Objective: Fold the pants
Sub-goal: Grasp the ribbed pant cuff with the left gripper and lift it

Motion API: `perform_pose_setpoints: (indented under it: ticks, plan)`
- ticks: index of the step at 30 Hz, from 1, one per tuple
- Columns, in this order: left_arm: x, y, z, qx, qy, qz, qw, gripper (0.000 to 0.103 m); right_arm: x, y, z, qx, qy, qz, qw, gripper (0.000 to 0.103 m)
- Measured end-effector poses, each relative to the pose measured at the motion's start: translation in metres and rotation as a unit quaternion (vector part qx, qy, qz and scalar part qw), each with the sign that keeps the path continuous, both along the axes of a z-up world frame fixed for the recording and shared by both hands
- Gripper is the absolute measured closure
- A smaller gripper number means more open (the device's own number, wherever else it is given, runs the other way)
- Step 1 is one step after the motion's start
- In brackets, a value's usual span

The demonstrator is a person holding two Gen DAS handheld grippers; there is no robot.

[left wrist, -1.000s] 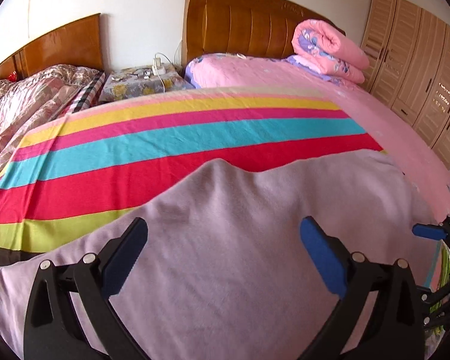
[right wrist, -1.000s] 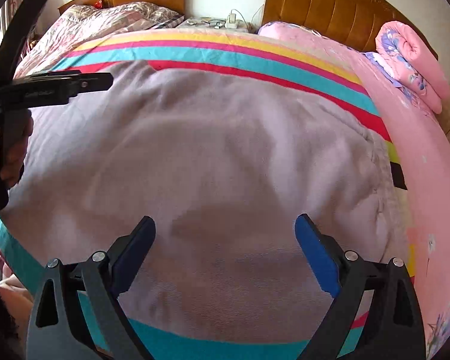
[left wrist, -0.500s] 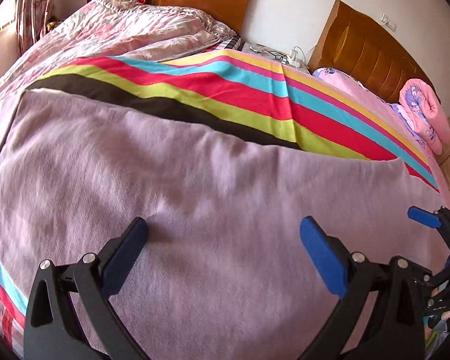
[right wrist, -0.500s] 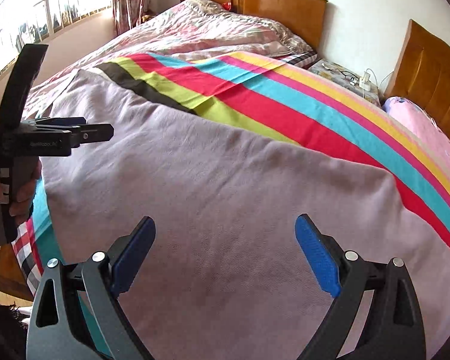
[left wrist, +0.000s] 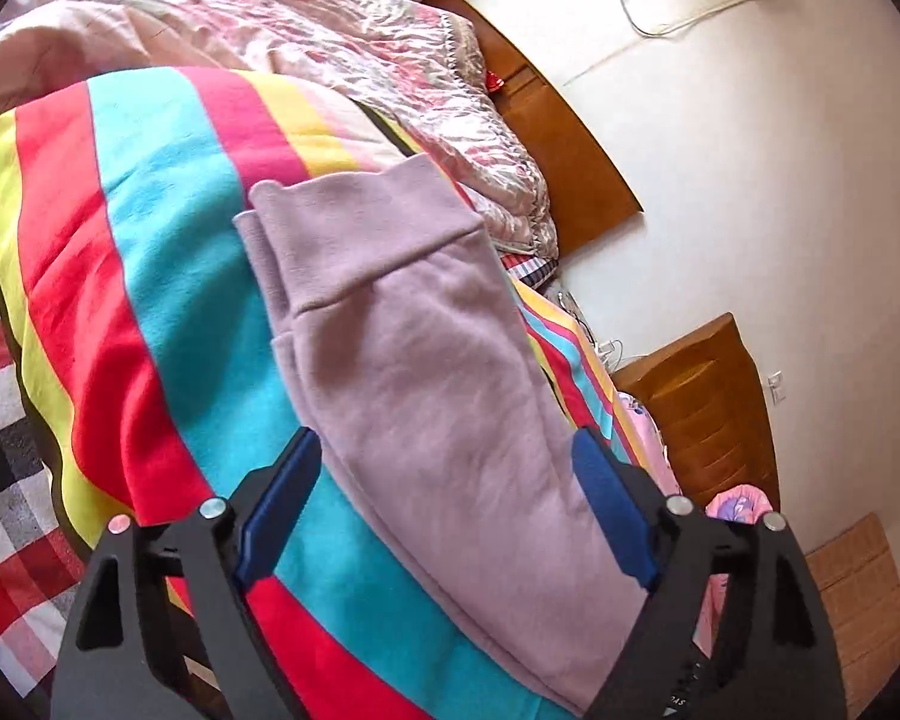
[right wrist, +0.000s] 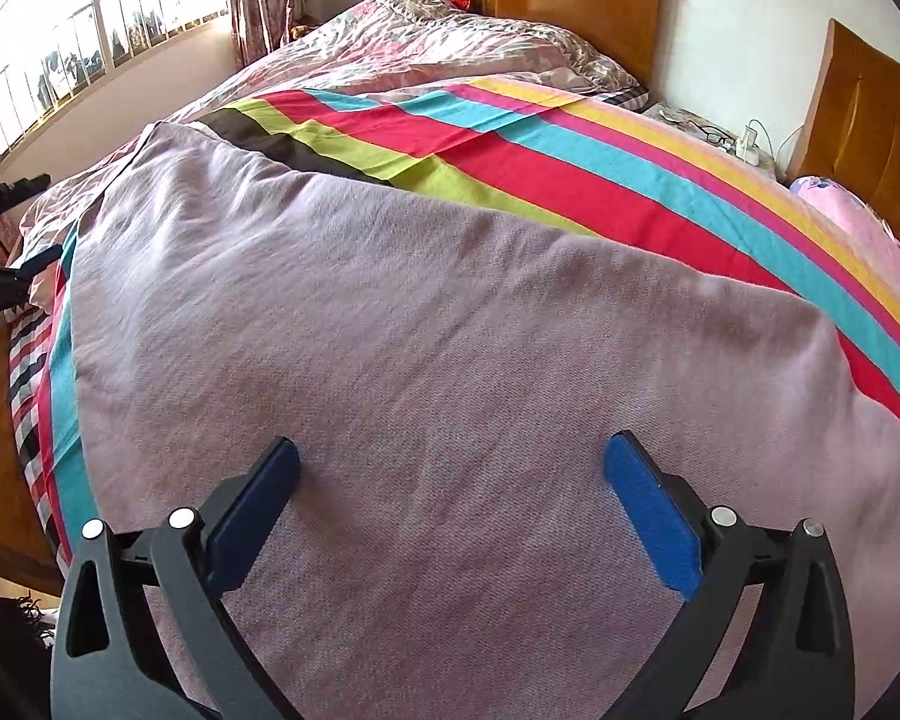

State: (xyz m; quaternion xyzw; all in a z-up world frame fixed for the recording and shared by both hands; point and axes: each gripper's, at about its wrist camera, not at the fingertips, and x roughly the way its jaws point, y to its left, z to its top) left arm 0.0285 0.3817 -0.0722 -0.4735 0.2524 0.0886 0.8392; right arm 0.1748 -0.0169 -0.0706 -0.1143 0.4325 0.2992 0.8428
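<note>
Pale lilac fleece pants [right wrist: 420,312] lie spread flat across a striped sheet on the bed. In the left wrist view their ribbed leg cuffs [left wrist: 360,240] lie at the far end, one on the other. My left gripper [left wrist: 450,510] hovers over the lower leg of the pants [left wrist: 426,360], rolled to one side. Its jaws are closing with the fabric below and between them, and the blue pads do not press it. My right gripper [right wrist: 468,498] hangs over the broad part of the pants, its jaws opening and holding nothing. The left gripper [right wrist: 6,240] shows at the far left edge of the right wrist view.
The striped sheet [left wrist: 168,300] covers the near bed, with a floral quilt [right wrist: 426,42] behind it and plaid bedding [left wrist: 6,420] at the edge. Wooden headboards [right wrist: 570,6] line the wall. A nightstand [right wrist: 714,138] with cables stands between the beds. A window [right wrist: 60,48] is at left.
The left gripper has swept sideways along the pants to the cuff end and rolled over, and its jaws have narrowed. The right gripper swung left earlier, then held still, its jaws slightly wider.
</note>
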Motion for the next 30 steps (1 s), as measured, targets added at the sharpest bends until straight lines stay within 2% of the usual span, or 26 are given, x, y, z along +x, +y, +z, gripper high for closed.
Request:
perform_pose_setpoints:
  ticks: [3,4,8,12,14,15,17,20,22,25,28,30]
  plan:
    - [0.0,0.014,-0.012,-0.016,0.014,0.014,0.9997,0.029,0.0,-0.003,0.001,0.01,0.003,0.001,1.0,0.004]
    - [0.001,0.018,-0.017,-0.019,0.014,0.018,0.9996,0.034,0.0,-0.003,0.001,0.011,0.003,0.001,1.0,0.004]
    - [0.003,0.041,-0.028,-0.051,-0.005,0.035,0.9981,0.049,0.0,-0.004,0.001,0.009,0.003,0.001,1.0,0.004]
    - [0.008,0.069,-0.032,-0.064,-0.018,0.045,0.9968,0.061,0.001,-0.002,0.004,0.003,0.008,-0.002,1.0,0.004]
    - [0.009,0.081,-0.037,-0.075,-0.029,0.045,0.9958,0.071,0.004,0.002,0.011,0.012,0.007,-0.005,1.0,0.004]
    - [0.01,0.086,-0.04,-0.083,-0.036,0.043,0.9949,0.073,0.006,0.006,0.017,0.023,0.005,0.0,1.0,0.004]
    - [0.01,0.095,-0.048,-0.096,-0.048,0.039,0.9934,0.084,0.009,0.02,0.027,0.039,0.004,0.02,0.999,0.004]
    - [0.008,0.1,-0.053,-0.099,-0.062,0.034,0.9926,0.092,0.008,0.052,0.033,0.04,-0.002,0.062,0.997,0.004]
    - [0.004,0.099,-0.051,-0.091,-0.066,0.04,0.9929,0.093,0.003,0.073,0.028,0.024,-0.008,0.092,0.995,0.004]
    - [0.012,0.103,-0.041,-0.068,-0.054,0.043,0.9953,0.093,-0.004,0.088,0.007,-0.017,0.013,0.11,0.994,0.004]
    - [0.015,0.103,-0.032,-0.04,-0.036,0.044,0.9976,0.093,-0.007,0.082,0.003,-0.007,0.005,0.109,0.994,0.004]
    - [0.02,0.093,-0.017,0.002,-0.018,0.048,0.9987,0.093,-0.007,0.08,0.004,-0.004,0.005,0.108,0.994,0.004]
